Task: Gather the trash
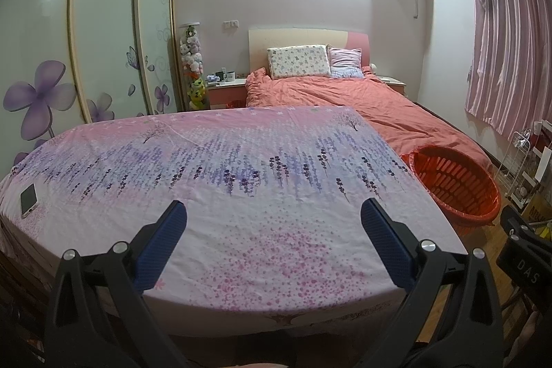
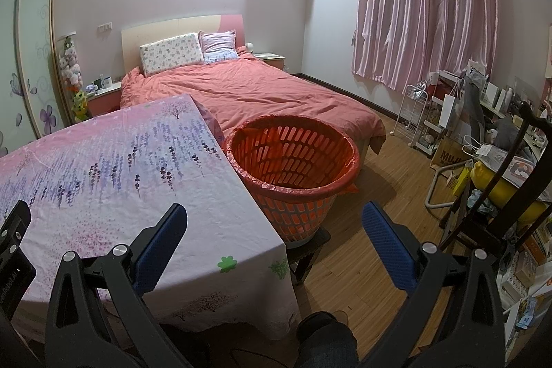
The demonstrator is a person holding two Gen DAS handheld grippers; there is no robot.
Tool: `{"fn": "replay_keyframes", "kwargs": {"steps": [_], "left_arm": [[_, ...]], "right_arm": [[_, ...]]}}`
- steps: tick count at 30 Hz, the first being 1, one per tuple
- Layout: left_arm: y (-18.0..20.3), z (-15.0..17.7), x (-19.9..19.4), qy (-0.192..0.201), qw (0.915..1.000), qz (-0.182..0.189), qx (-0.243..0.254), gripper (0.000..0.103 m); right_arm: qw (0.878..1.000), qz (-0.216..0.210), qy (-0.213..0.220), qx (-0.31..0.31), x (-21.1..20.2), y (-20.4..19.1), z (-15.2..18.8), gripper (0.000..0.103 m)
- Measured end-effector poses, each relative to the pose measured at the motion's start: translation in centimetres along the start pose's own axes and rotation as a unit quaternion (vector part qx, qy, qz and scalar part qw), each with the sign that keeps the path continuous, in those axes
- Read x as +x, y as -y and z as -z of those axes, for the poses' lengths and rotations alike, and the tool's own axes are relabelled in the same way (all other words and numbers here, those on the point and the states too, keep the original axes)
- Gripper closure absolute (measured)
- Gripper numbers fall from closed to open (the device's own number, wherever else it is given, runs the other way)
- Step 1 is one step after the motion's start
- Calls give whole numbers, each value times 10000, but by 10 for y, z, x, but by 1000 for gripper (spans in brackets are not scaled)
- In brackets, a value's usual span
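Note:
An orange slatted basket point(image 2: 293, 168) lined with a red bag stands on a low dark stool at the table's right side; it also shows in the left wrist view point(image 1: 455, 185). My left gripper point(image 1: 274, 212) is open and empty above the near part of the table point(image 1: 241, 161), which has a pink and purple floral cloth. My right gripper point(image 2: 274, 216) is open and empty, over the table's right front corner point(image 2: 220, 230) and the floor beside it. I see no trash on the cloth in either view.
A phone point(image 1: 28, 199) lies at the table's left edge. A bed point(image 2: 262, 92) with a salmon cover stands behind the table. A chair point(image 2: 500, 195), a white rack point(image 2: 412, 112) and cluttered shelves are on the right. Wardrobe doors point(image 1: 103, 40) are on the left.

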State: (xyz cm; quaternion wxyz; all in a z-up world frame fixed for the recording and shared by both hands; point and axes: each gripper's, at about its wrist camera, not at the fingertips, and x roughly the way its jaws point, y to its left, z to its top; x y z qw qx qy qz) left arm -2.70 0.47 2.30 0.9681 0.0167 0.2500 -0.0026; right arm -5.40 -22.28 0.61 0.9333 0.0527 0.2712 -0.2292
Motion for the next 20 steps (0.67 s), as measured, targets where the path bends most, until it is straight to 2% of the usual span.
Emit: {"fn": "replay_keyframes", "kwargs": {"steps": [20], "left_arm": [[-1,1,3,-43,10000,56,0,4]], "right_arm": [[10000,-5,-12,-5,0,-1,0,3]]}}
